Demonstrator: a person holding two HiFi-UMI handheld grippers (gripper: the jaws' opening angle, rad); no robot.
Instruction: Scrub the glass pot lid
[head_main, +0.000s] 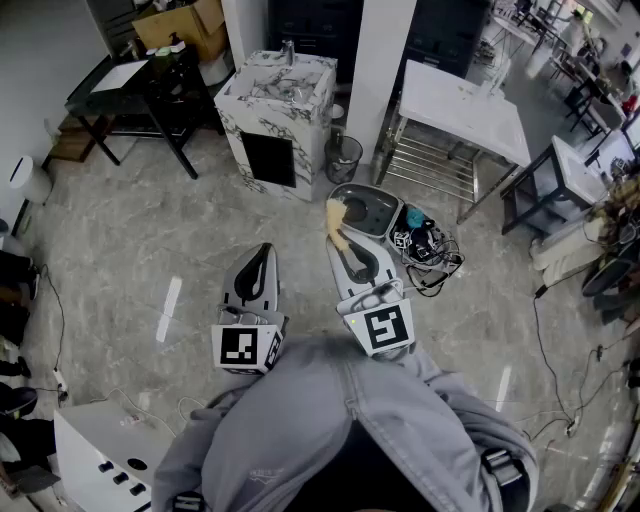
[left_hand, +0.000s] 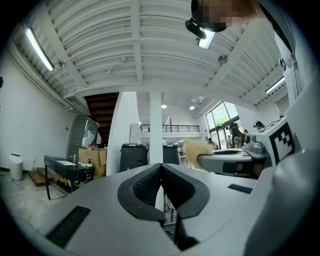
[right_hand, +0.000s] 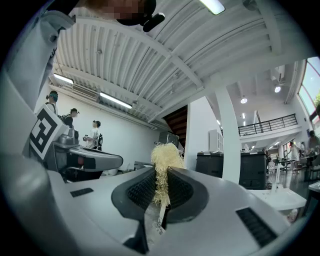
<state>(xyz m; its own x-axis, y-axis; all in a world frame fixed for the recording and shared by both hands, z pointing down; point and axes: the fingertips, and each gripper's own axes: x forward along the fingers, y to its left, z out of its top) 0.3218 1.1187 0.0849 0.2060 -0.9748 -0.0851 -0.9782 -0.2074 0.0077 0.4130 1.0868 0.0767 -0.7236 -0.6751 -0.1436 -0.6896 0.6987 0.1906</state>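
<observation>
Right gripper view: right gripper (right_hand: 160, 176) clamped a fibrous scrubber (right_hand: 165, 156); left gripper (left_hand: 161, 172) was closed together, empty. No lid visible; reaching it seemed next.

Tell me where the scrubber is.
The pale fibrous scrubber is clamped in the right gripper, its tuft poking past the tips; in the head view that is right of centre, beside the shut left gripper.

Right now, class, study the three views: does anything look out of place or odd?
Loose black cables lie tangled on the floor. The yellow scrubber clamped in the right tongs looks frayed and ragged.
</observation>
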